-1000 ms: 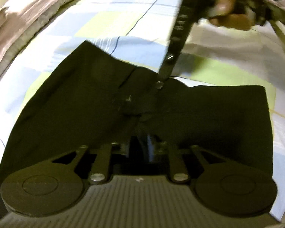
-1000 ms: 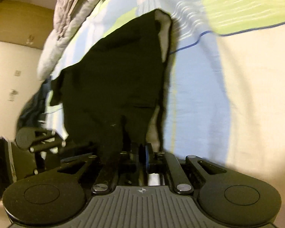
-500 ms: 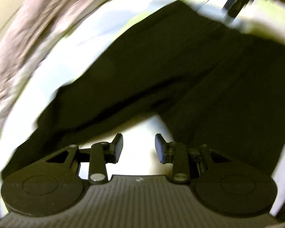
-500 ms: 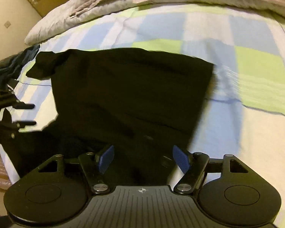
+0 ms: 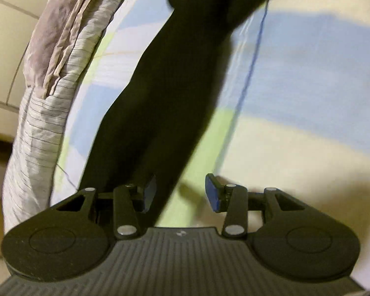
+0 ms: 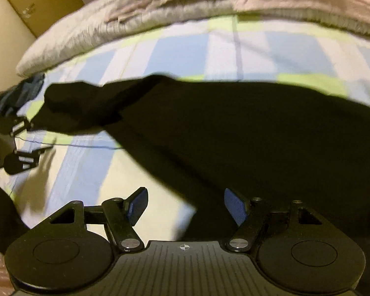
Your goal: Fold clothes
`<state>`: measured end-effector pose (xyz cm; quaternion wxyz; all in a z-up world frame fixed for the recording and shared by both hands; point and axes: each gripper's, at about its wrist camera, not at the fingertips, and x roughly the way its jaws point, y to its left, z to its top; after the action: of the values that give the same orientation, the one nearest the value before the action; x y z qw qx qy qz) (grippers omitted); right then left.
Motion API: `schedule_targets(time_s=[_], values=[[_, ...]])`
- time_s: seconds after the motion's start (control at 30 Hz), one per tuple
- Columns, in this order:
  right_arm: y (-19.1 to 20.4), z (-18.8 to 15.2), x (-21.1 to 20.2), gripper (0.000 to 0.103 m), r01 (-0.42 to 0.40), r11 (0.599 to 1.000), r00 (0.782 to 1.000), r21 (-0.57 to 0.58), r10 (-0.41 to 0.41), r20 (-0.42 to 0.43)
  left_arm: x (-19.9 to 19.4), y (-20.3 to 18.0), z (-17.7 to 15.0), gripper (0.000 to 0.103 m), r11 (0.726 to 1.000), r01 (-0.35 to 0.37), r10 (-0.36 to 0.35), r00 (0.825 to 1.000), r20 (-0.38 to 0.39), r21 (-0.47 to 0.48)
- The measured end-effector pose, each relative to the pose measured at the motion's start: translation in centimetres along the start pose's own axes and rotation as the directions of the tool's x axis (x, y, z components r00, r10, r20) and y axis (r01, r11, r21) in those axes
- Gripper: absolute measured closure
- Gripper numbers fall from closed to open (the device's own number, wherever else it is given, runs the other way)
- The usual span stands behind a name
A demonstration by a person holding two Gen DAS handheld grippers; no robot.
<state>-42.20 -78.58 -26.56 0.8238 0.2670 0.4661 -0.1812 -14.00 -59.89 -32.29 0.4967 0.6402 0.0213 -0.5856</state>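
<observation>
A: Where are the trousers (image 6: 246, 133) lying?

B: Flat on the sheet (image 6: 185, 49), one leg (image 5: 160, 93) stretching away under the left gripper (image 5: 180, 192). The right gripper (image 6: 185, 206) is hovering over the wider dark part.

A: Is either one holding anything?

B: No. Both sets of jaws are standing apart, nothing between the blue pads (image 5: 212, 192). The cloth's edge is passing just below the left one's gap.

A: What's worrying you?

B: The fabric is limp and black, so layers are hard to tell apart. I'd guess a pinch could be catching one layer only, or dragging the sheet up with it, and then the fold is going crooked. The leg is also running at a slant, so lifting it unevenly may be twisting it.

A: And the surroundings?

B: It's a bed: checked sheet in blue, green and cream, soft, giving underfoot. A rumpled grey quilt (image 6: 140, 17) is bunching along the far edge, a tiled wall (image 5: 5, 37) beyond it. A wooden door (image 6: 37, 0) is showing in the right view.
</observation>
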Motion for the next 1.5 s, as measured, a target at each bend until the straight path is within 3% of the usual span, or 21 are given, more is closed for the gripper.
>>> schedule_targets(time_s=[0.17,0.27,0.3,0.33,0.37,0.47,0.63,0.7,0.73,0.8,0.83,0.87,1.0,1.17,1.27,1.33,1.4,1.5], values=[[5.6,0.6,4.2,0.031,-0.006,1.0,0.999,-0.029,0.005,-0.046,2.5,1.5,-2.6,0.064,0.993,-0.044,0.038,0.997,0.061,0.107],[7.0,0.9,5.3,0.031,0.015,0.997,0.999,-0.073,-0.018,-0.046,2.9,1.5,-3.3,0.065,0.985,-0.063,0.05,0.995,0.085,0.161],[7.3,1.0,5.5,0.031,0.023,0.996,0.999,-0.084,-0.027,-0.045,2.9,1.6,-3.5,0.068,0.982,-0.068,0.053,0.995,0.089,0.177],[7.5,1.1,5.8,0.031,0.03,0.995,0.998,-0.095,-0.034,-0.044,3.1,1.7,-3.7,0.088,0.98,-0.068,0.055,0.996,0.069,0.187],[7.7,1.2,6.1,0.031,0.033,0.994,0.998,-0.1,-0.038,-0.043,3.3,1.9,-3.8,0.1,0.978,-0.066,0.057,0.997,0.05,0.197],[7.3,1.3,6.1,0.031,0.041,0.994,0.998,-0.1,-0.044,-0.035,1.8,4.0,-4.2,0.101,0.984,-0.002,-0.004,1.0,0.031,0.177],[6.7,2.0,4.4,0.031,0.048,0.992,0.999,-0.116,-0.05,-0.014,-5.0,12.3,-3.1,0.101,0.997,0.03,-0.035,0.998,0.058,0.077],[6.5,2.5,3.7,0.031,0.046,0.993,0.999,-0.108,-0.046,0.002,-6.2,16.3,-1.5,0.1,0.997,-0.016,0.011,0.998,0.066,0.074],[6.4,2.8,3.4,0.031,0.049,0.994,0.999,-0.1,-0.048,0.012,-5.9,17.8,-0.4,0.098,0.996,-0.049,0.044,0.997,0.07,0.08],[6.2,3.5,2.6,0.031,0.057,0.995,0.998,-0.081,-0.054,0.036,-4.6,20.2,2.1,0.08,0.991,-0.112,0.107,0.992,0.063,0.079],[6.1,3.8,2.2,0.031,0.062,0.995,0.997,-0.072,-0.059,0.049,-3.1,21.1,3.5,0.049,0.988,-0.138,0.135,0.99,0.039,0.063],[6.0,3.9,1.7,0.031,0.069,0.995,0.996,-0.067,-0.065,0.06,-1.4,22.1,4.7,0.032,0.988,-0.149,0.149,0.989,0.003,0.046],[6.2,3.7,0.3,0.031,0.098,0.993,0.992,-0.059,-0.093,0.084,1.1,21.6,5.0,0.032,0.987,-0.15,0.151,0.988,-0.023,0.051],[6.7,1.5,1.1,0.031,0.116,0.992,0.992,-0.052,-0.113,0.048,2.0,16.2,-0.8,0.032,0.97,-0.149,0.164,0.984,-0.068,0.19],[7.1,0.3,2.3,0.031,0.114,0.993,0.993,-0.04,-0.113,0.011,3.2,16.5,-4.9,0.033,0.97,-0.182,0.208,0.964,-0.162,0.164],[7.7,-0.1,3.0,0.031,0.107,0.993,0.994,-0.053,-0.108,-0.005,3.0,18.1,-6.8,0.034,0.978,-0.201,0.207,0.958,-0.2,0.05],[8.6,-0.1,3.6,0.031,0.095,0.993,0.995,-0.074,-0.097,-0.017,2.3,18.9,-7.8,0.035,0.984,-0.17,0.159,0.971,-0.178,-0.045],[9.8,0.2,4.6,0.031,0.078,0.992,0.996,-0.101,-0.081,-0.027,2.6,16.9,-7.9,0.034,0.997,-0.071,0.065,0.989,-0.13,-0.042]])
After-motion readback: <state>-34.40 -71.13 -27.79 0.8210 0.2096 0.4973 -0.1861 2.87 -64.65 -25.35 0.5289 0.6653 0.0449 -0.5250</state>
